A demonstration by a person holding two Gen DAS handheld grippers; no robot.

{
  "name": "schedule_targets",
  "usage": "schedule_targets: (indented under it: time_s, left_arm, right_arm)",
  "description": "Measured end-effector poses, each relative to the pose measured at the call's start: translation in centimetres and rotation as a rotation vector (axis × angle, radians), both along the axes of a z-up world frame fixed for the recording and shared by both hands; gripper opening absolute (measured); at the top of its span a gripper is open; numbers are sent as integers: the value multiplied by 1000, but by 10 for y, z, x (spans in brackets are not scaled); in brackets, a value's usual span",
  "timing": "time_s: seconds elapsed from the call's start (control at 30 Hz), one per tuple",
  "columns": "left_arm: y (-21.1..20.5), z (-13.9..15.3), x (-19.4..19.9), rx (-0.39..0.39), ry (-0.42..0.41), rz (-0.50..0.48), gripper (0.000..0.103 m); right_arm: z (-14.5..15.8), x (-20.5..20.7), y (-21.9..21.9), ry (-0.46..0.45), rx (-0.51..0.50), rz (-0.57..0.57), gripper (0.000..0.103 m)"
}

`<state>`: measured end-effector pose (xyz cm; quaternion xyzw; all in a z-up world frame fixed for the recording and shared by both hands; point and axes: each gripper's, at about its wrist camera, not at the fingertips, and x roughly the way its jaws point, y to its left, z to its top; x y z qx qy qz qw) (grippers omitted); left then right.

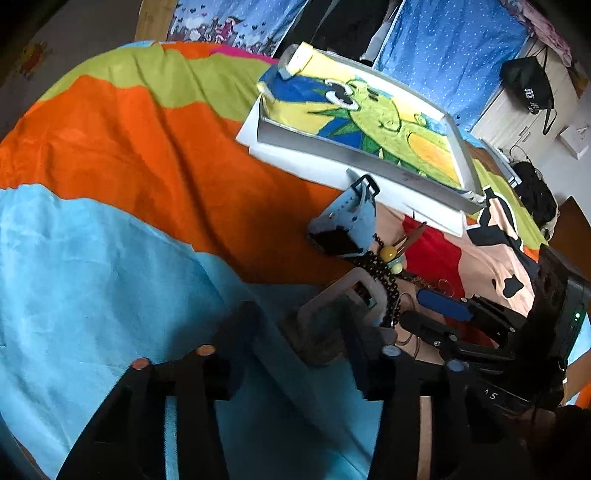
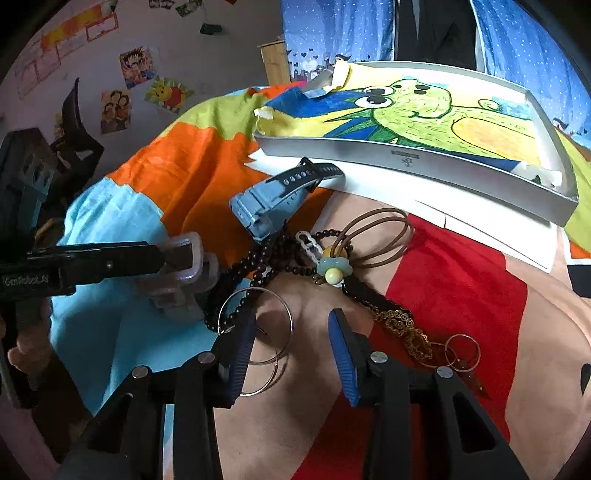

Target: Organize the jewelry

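A pile of jewelry lies on a colourful cloth: a blue watch (image 2: 269,203), dark bead strands (image 2: 255,273), brown hoops (image 2: 376,236), a yellow and pale-blue charm (image 2: 332,269), thin silver hoops (image 2: 266,332) and a gold chain (image 2: 402,328). My left gripper (image 2: 177,262) is shut on a clear, translucent buckle-like piece (image 2: 184,273) at the pile's left edge; it shows in the left wrist view (image 1: 347,302). My right gripper (image 2: 291,354) is open, its fingers straddling the silver hoops. The watch (image 1: 343,229) and beads (image 1: 384,280) also show in the left wrist view.
A white tray (image 2: 424,155) lined with a green cartoon drawing sits behind the pile on white sheets (image 2: 480,229). Blue dotted curtains (image 2: 332,33) hang behind. A wall with posters (image 2: 136,66) is to the left. A cabinet with a black bag (image 1: 532,88) stands at right.
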<state>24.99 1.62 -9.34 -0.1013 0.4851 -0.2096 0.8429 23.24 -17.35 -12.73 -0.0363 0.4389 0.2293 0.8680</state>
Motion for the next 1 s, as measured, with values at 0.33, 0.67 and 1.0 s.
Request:
schedule_targets:
  time_s: [0.33, 0.67, 1.0]
  left_arm:
    - [-5, -6, 2, 34, 20, -9, 11]
    - [-7, 13, -11, 64, -64, 37, 11]
    - [-4, 43, -24, 23, -172, 89, 11]
  right_arm:
    - [-7, 3, 1, 4, -53, -35, 9]
    - [5, -3, -2, -22, 2, -48, 4]
    - [46, -25, -12, -184, 42, -78, 4]
